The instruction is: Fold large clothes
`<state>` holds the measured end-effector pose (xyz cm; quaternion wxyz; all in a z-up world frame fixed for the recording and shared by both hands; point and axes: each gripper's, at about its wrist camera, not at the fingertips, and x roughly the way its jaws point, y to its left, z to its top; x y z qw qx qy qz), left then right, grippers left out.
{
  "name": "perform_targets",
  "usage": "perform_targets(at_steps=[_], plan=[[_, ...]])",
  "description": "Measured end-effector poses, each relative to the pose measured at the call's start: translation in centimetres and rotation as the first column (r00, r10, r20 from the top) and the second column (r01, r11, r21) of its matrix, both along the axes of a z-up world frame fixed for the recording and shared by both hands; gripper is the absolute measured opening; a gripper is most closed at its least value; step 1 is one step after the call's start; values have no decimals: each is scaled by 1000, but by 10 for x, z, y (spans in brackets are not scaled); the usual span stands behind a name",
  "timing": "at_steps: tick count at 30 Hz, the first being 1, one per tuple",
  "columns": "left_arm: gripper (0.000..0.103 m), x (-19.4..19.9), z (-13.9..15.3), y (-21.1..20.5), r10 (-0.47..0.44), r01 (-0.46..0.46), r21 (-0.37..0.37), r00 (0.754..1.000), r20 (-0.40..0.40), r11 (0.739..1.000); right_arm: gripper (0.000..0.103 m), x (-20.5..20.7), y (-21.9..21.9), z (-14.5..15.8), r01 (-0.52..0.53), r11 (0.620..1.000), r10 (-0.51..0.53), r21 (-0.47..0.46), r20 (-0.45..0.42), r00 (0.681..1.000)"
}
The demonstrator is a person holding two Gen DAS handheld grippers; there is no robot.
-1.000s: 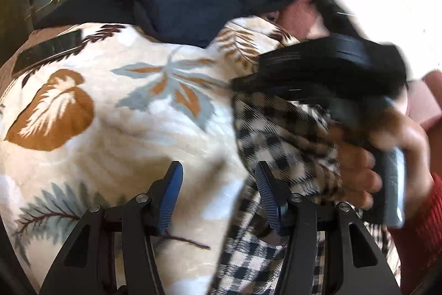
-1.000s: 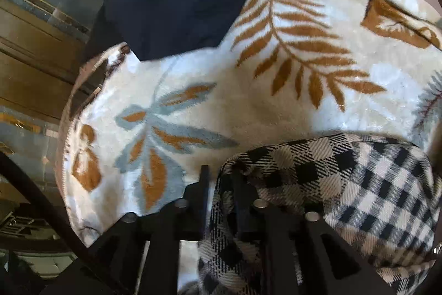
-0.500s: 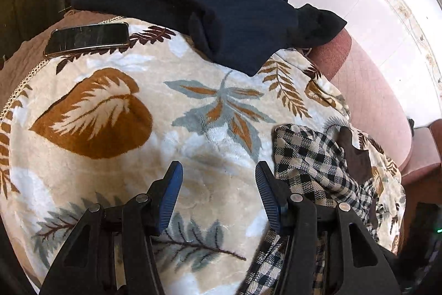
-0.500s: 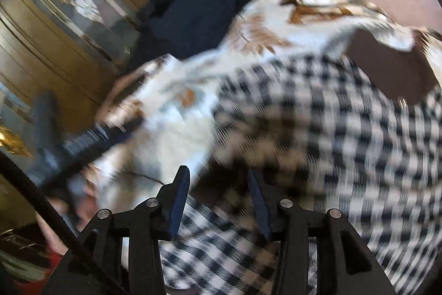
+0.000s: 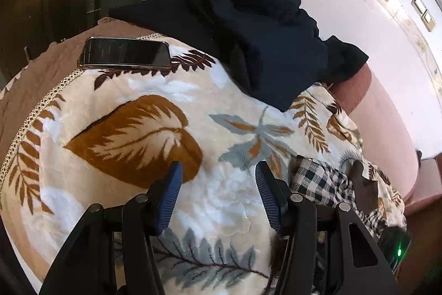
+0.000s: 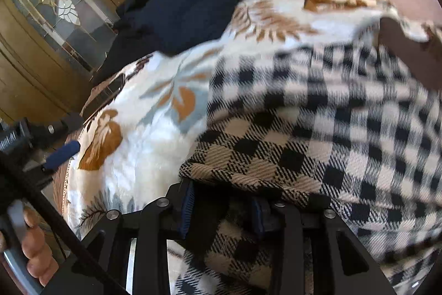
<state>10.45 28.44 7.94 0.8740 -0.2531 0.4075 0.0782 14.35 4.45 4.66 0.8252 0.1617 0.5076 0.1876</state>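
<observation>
My right gripper [image 6: 221,208] has just been closing on the shirt [image 6: 290,134] hem to drag it flat; my left gripper [image 5: 218,195] hangs open, empty, over the blanket [image 5: 132,129], ready to help.

You are looking at a black-and-white checked shirt [image 6: 317,129] lying crumpled on the leaf-patterned blanket, its woven cloth bunching in soft folds. A folded edge [image 6: 243,173] is sitting nearest you, raised over the layers beneath. Much of the far part is showing blurred. From the left view, only a rumpled corner of the shirt [image 5: 320,179] is peeking out at the right.
</observation>
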Motion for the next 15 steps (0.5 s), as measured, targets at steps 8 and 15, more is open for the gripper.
perform_targets(at_steps=[8,15], plan=[[54,7,-8,-74,-204,205,64,979,-16,977,47,-65,-42,15,-89,996,89,-22,14,996],[54,21,-31,-126,-322,330,90,943,-89,940,51,-67,-199,46,285,935,-266,-209,111,957]])
